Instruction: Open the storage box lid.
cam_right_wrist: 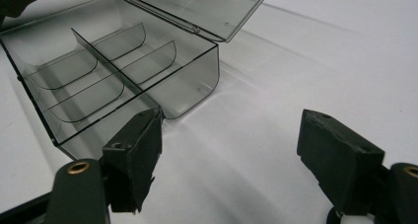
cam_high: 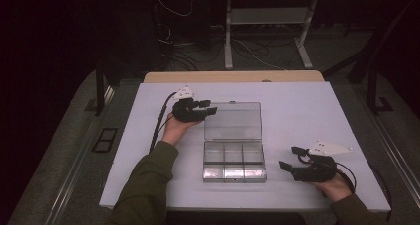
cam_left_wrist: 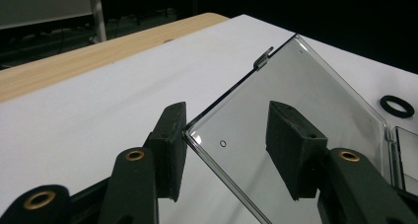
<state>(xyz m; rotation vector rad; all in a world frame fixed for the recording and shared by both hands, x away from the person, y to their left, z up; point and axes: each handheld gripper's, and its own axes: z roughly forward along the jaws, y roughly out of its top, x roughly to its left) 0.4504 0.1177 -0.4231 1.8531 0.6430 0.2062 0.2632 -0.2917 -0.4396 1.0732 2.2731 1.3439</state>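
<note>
Jaws of the left gripper [cam_high: 212,106] straddle the open lid [cam_high: 233,121] unclamped; right gripper [cam_high: 291,157] gapes empty; lid risks flopping shut.

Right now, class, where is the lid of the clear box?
In the high view the lid lies flat on the white table, folded back behind the box's compartments; the left gripper sits at its left corner.

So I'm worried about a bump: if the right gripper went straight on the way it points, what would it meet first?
Probably the clear plastic compartment box; the right gripper has open jaws, and only bare white table lies between.
</note>
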